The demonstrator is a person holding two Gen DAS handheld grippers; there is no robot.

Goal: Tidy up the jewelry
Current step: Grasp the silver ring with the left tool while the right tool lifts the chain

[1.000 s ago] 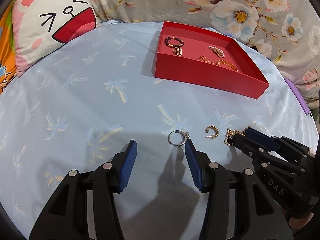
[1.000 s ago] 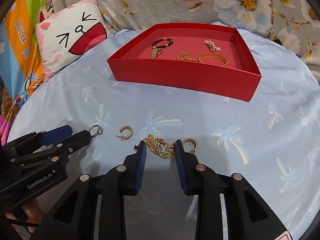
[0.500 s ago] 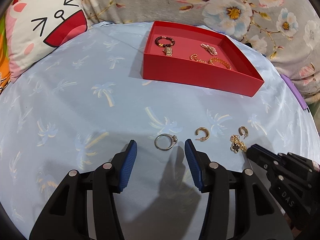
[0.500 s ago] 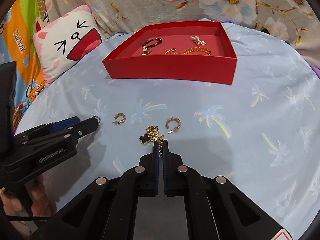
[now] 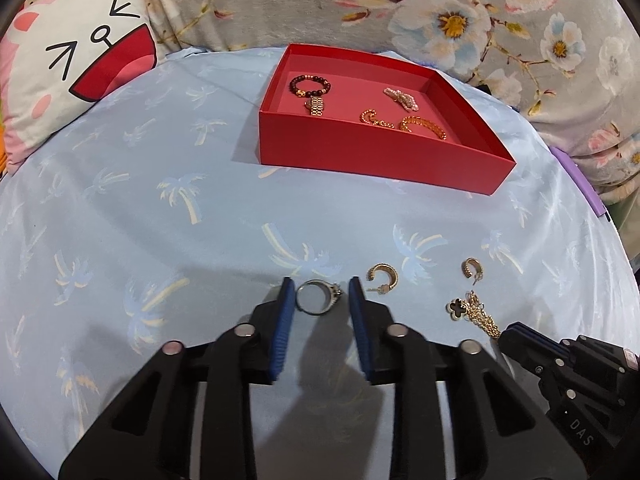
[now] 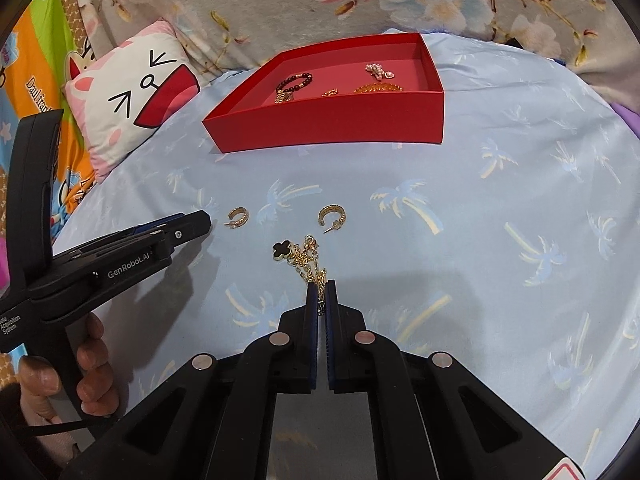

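Note:
A silver ring [image 5: 318,300] lies on the blue cloth between the blue pads of my left gripper [image 5: 320,292]. Its jaws are closing and stand just off the ring's sides. My right gripper [image 6: 321,285] is shut on one end of a gold chain [image 6: 308,260] with a black clover pendant [image 6: 281,251], which trails forward on the cloth. Two gold hoop earrings [image 6: 239,216] [image 6: 332,216] lie just beyond the chain. The red box [image 5: 360,160] stands farther back and holds a dark bead bracelet [image 5: 310,85] and several gold pieces. The left gripper [image 6: 200,220] also shows in the right wrist view.
A cat-face pillow [image 5: 80,64] leans at the back left. Floral fabric [image 5: 440,20] rises behind the box. A purple edge [image 5: 576,184] lies at the right of the palm-print cloth [image 5: 160,200]. A person's hand [image 6: 88,376] holds the left gripper's handle.
My right gripper shut on the gold chain and drew it back, so the chain lies stretched out. My left gripper's jaws narrowed around the silver ring.

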